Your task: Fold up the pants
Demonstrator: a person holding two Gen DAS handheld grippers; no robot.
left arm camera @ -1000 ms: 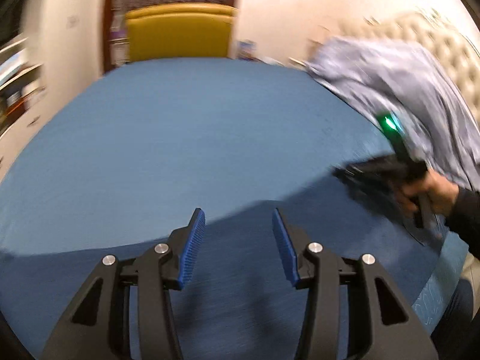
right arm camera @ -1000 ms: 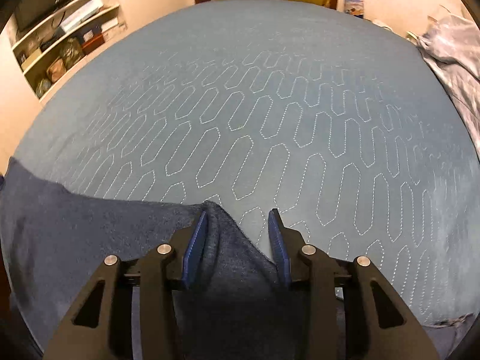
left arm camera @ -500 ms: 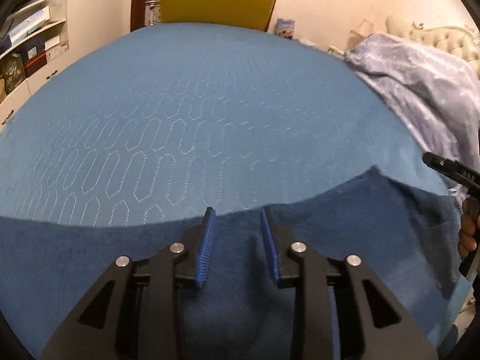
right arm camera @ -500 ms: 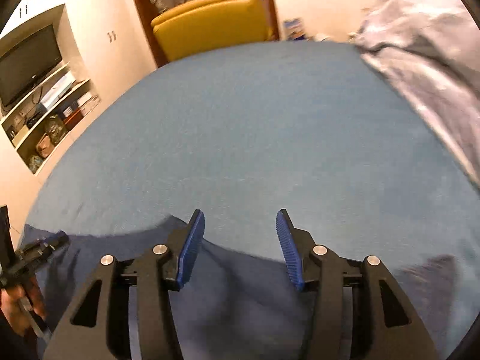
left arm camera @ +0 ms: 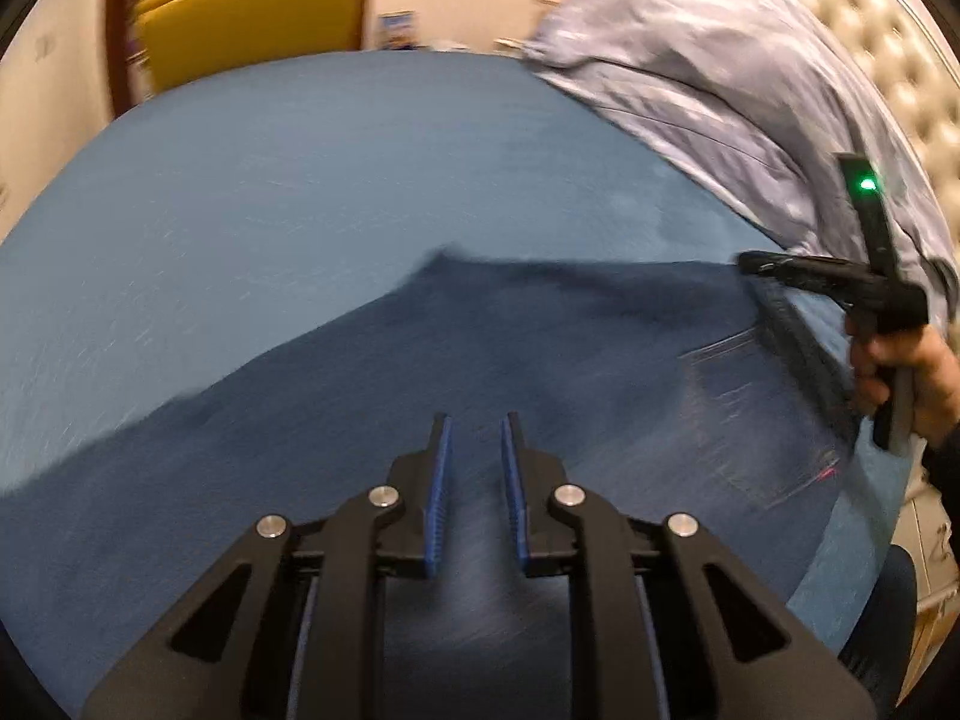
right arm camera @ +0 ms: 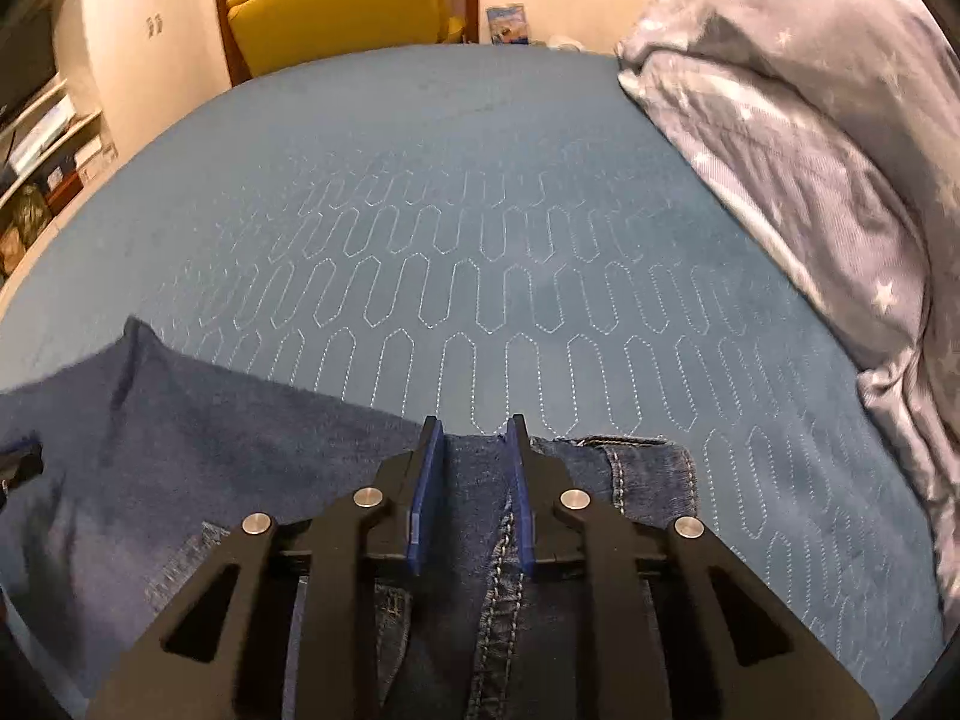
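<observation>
Dark blue jeans [left arm camera: 540,348] lie spread across the near part of a blue quilted bedspread [left arm camera: 300,180]. My left gripper [left arm camera: 478,456] has its fingers drawn close together with the dark cloth between them. In the right wrist view the jeans [right arm camera: 210,450] show their waistband and stitched seam. My right gripper [right arm camera: 474,468] is closed on that waistband edge, the seam running between its fingers. From the left wrist view the right gripper [left arm camera: 750,264] appears at the far right, held by a hand [left arm camera: 900,372], at the jeans' corner. The left wrist view is motion-blurred.
A grey star-patterned duvet [right arm camera: 810,150] is heaped along the right side of the bed, before a tufted cream headboard [left arm camera: 870,30]. A yellow chair [right arm camera: 342,0] stands past the far edge. Shelves [right arm camera: 36,138] line the left wall. Bare bedspread [right arm camera: 480,210] stretches ahead.
Both grippers' fingers have narrowed from wide open onto the jeans. The right gripper came down onto the waistband. The left view swung right and the jeans' far edge now looks pulled straight.
</observation>
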